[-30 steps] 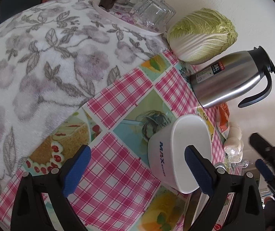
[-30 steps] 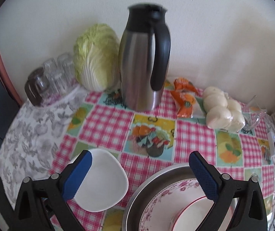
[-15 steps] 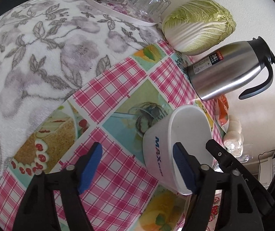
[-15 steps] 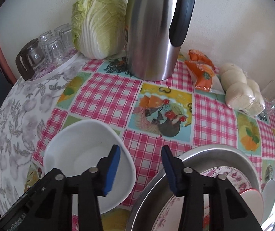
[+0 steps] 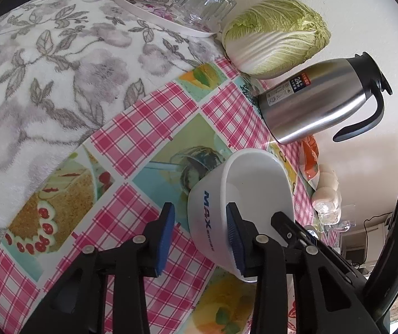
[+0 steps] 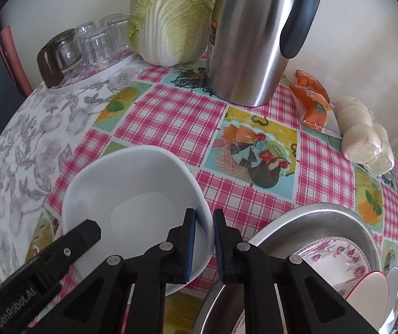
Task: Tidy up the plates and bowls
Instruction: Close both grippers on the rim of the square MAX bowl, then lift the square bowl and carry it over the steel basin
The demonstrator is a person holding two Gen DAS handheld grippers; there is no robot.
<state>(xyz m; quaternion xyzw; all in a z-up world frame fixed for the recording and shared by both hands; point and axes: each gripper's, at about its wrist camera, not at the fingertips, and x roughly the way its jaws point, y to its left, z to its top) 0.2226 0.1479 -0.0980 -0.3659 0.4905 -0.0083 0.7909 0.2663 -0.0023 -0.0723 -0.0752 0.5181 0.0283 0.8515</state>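
A white bowl (image 5: 254, 183) printed "MAX" stands on the checked tablecloth. My left gripper (image 5: 199, 236) straddles its near wall with closing jaws. One pad is inside the bowl, and the other pad (image 5: 167, 233) is outside, a gap away from the wall. My right gripper (image 6: 204, 245) is closing too. Its blue pads pinch the right rim of the white bowl (image 6: 132, 189), one inside and one outside. A metal basin (image 6: 324, 220) at the lower right holds a floral plate (image 6: 335, 261) and a red-rimmed dish (image 6: 371, 286).
At the back by the wall stand a steel thermos jug (image 6: 252, 36), a cabbage (image 6: 168, 14) and upturned glasses on a tray (image 6: 93, 44). An orange packet (image 6: 313, 103) and bagged buns (image 6: 366, 139) lie right. A floral towel (image 5: 46, 69) covers the left side.
Both pairs of jaws have narrowed a lot. The right gripper came down and closed onto the bowl's right rim. The left gripper's jaws drew in around the bowl's near wall.
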